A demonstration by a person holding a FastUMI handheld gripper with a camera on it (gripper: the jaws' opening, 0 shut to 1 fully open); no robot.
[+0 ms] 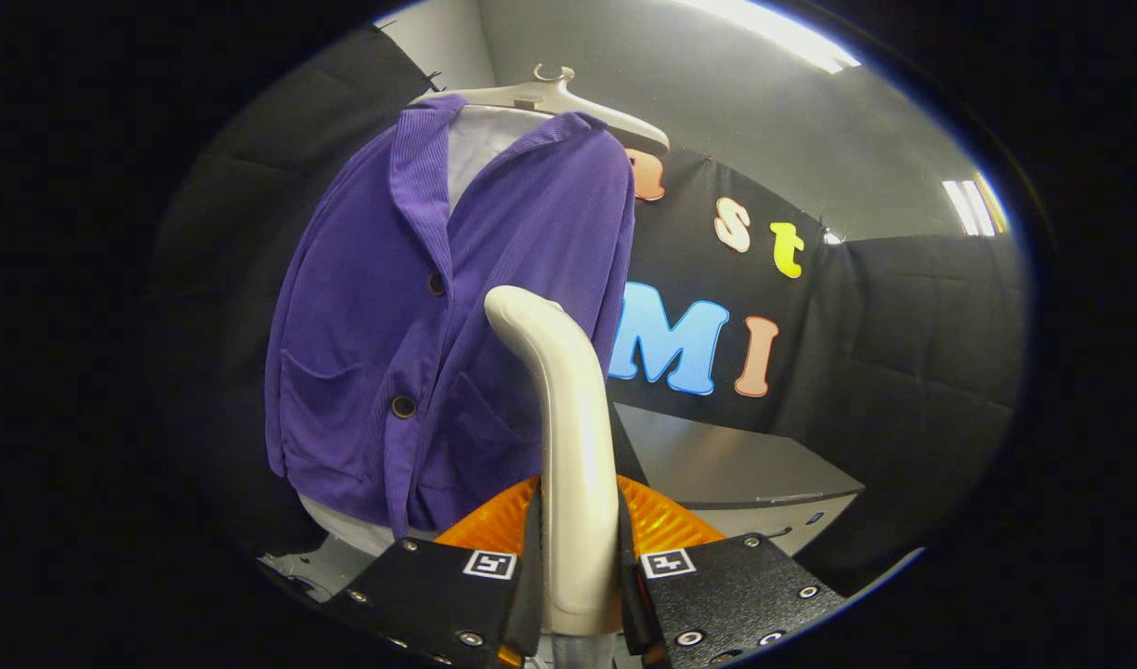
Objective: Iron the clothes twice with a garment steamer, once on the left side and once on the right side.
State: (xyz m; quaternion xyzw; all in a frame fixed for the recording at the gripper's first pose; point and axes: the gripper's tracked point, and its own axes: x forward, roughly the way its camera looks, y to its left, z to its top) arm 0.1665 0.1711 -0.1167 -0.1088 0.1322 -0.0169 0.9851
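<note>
The garment steamer [568,446] is clamped between the jaws of the gripper [578,576], head raised near the purple jacket [420,307] on its hanger [550,93]. If grip slackens, the handle could twist and the fabric be missed.

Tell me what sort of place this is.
Probably a staged recording booth, not a home: black cloth walls, a purple jacket on a white hanger, and a grey box beyond. The gripper is shut on the steamer handle.
</note>
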